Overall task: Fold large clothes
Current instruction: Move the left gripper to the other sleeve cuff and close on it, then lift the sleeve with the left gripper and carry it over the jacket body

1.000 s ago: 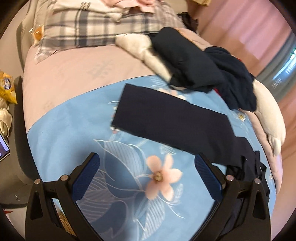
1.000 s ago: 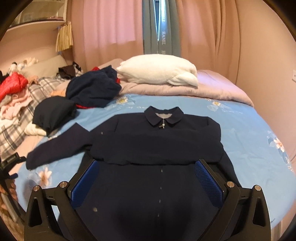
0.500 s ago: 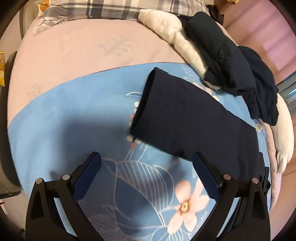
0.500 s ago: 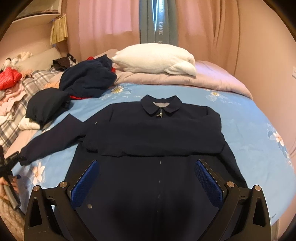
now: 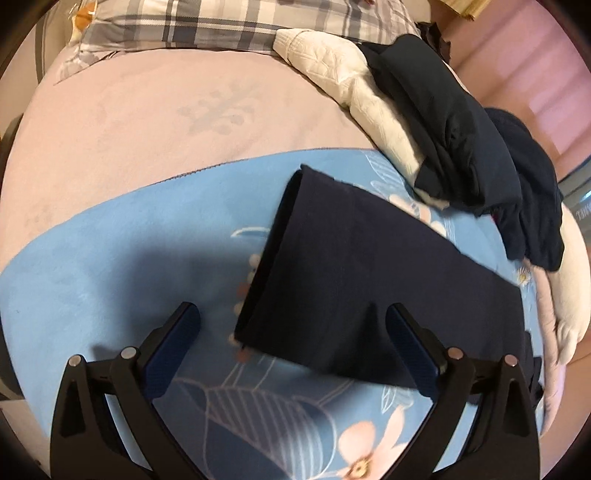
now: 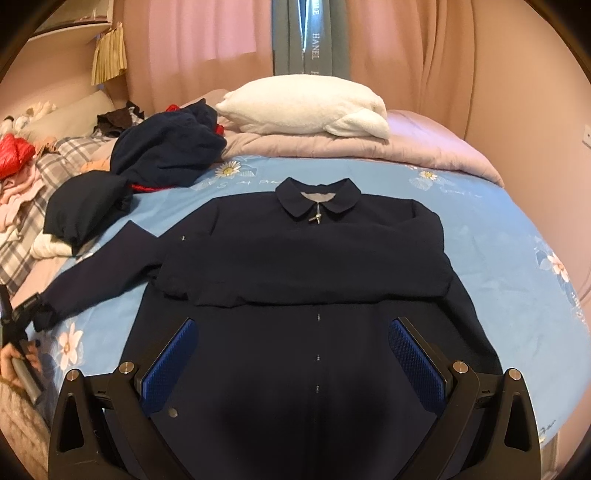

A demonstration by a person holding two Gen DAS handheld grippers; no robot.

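A dark navy jacket lies flat on the blue floral bedspread, collar away from me, its right sleeve folded across the chest. Its left sleeve stretches out to the left. In the left wrist view that sleeve's cuff lies just ahead of my open left gripper, between the fingertips' line and the bed. The left gripper also shows at the cuff in the right wrist view. My right gripper is open and empty over the jacket's lower front.
A pile of dark clothes and a folded dark garment lie at the left. A white pillow and pink quilt lie at the far end. Plaid bedding and a cream quilted item lie beyond the sleeve.
My left gripper has moved forward and down toward the sleeve's cuff, which now sits close between its fingers. My right gripper has drifted slightly closer over the jacket's front.
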